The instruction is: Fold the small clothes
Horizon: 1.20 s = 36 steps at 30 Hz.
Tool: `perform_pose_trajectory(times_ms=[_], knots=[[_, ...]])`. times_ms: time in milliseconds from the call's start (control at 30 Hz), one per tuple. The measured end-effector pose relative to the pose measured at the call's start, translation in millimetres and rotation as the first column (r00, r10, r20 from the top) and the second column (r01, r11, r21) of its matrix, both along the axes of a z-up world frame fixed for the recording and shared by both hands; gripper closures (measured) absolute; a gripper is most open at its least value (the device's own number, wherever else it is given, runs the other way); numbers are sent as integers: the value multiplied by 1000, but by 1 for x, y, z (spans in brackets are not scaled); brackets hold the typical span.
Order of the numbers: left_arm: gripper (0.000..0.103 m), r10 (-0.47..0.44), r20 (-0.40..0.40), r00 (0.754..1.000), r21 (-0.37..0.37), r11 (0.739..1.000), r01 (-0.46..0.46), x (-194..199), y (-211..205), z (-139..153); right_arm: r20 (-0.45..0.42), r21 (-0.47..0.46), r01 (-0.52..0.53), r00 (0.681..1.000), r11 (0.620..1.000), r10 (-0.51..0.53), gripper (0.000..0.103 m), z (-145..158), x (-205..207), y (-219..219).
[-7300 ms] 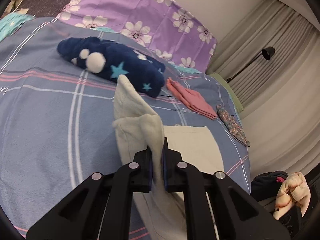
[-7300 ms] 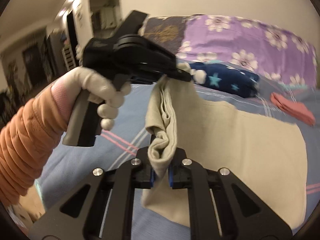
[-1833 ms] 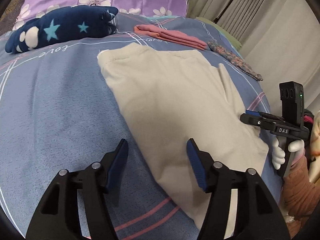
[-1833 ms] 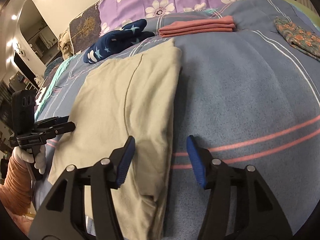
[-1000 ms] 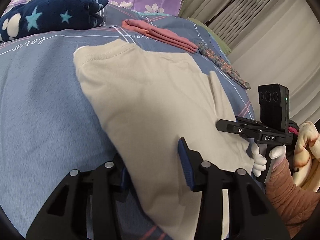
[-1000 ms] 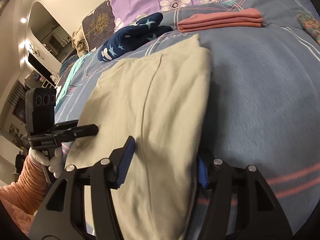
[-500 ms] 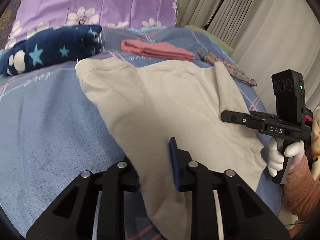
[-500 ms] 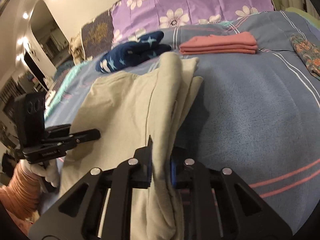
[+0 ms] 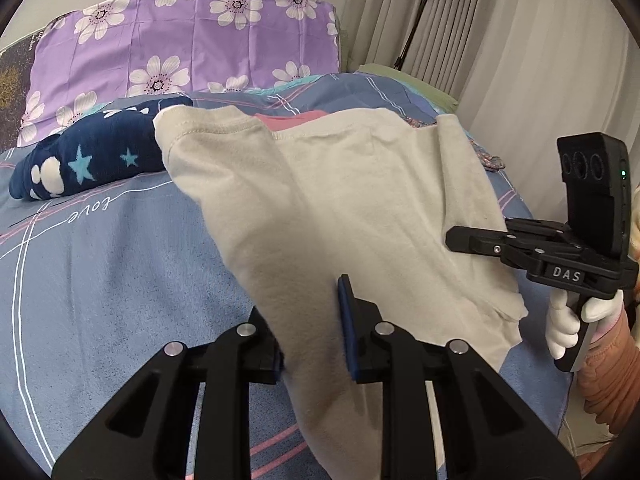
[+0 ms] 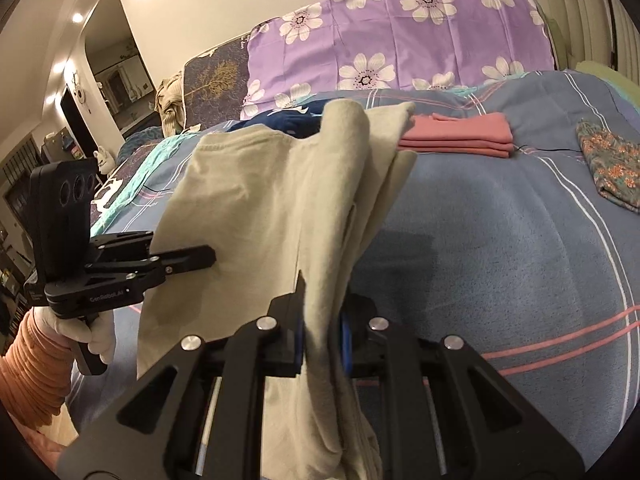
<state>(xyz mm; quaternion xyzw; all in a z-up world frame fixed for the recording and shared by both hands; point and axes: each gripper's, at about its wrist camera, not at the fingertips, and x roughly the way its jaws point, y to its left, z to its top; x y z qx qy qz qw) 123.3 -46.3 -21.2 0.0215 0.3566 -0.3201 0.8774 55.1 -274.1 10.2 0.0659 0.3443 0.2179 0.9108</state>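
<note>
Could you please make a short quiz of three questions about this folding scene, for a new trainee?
1. True or false: the left gripper is shut on the beige shirt.
2. Which garment lies folded on the bed beyond the shirt? A) a pink stack B) a yellow towel C) a red scarf
3. Fill in: the right gripper holds the shirt's edge ____ the blue blanket.

Key
1. True. Cloth passes between its fingers.
2. A.
3. Above. The near edge is raised, not flat.
</note>
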Motion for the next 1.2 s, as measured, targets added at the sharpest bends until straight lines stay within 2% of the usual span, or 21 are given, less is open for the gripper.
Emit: perform_pose_trajectory(times_ms=[333, 433, 533, 600, 667, 867, 933, 1000, 1033, 1067, 1100, 1200], knots=[[80, 28, -66, 997, -1, 1000, -28, 18, 5, -23, -34, -2, 0, 999, 1000, 0, 88, -11, 13, 2], [78, 43, -106, 993, 6, 999, -43, 26, 9, -37, -73, -3, 16, 997, 1000, -16, 77, -23, 25, -3], [71, 55, -154, 986, -29, 998, -60, 28, 19, -49, -169, 40, 43, 985, 998, -36, 67, -43, 39, -18], [63, 48, -168, 985, -39, 998, -55, 25, 26, -49, -215, 84, 38, 976, 996, -19, 63, -52, 41, -30], [60, 35, -182, 983, -42, 998, -43, 19, 29, -50, -250, 134, 2, 968, 991, 31, 51, -57, 39, -37], [55, -27, -262, 965, -118, 993, -4, 10, 41, -59, -300, 230, -81, 942, 970, 150, 48, -63, 42, -44], [55, -41, -277, 960, -150, 989, -1, 15, 37, -63, -308, 266, -84, 937, 960, 167, 49, -66, 52, -40], [57, -46, -266, 963, -156, 988, 4, 21, 30, -65, -308, 279, -86, 935, 956, 174, 59, -67, 63, -28], [62, -39, -257, 966, -148, 989, 1, 23, 26, -65, -313, 263, -81, 935, 961, 165, 72, -68, 68, -21], [71, -30, -247, 969, -135, 991, -4, 23, 22, -63, -317, 233, -67, 938, 970, 141, 78, -67, 71, -15], [77, -22, -235, 972, -124, 992, -8, 23, 18, -59, -306, 196, -55, 945, 979, 114, 80, -63, 71, -8], [80, -19, -163, 986, -98, 995, 3, 13, 13, -41, -201, 76, -59, 977, 995, 73, 85, -39, 51, 4]])
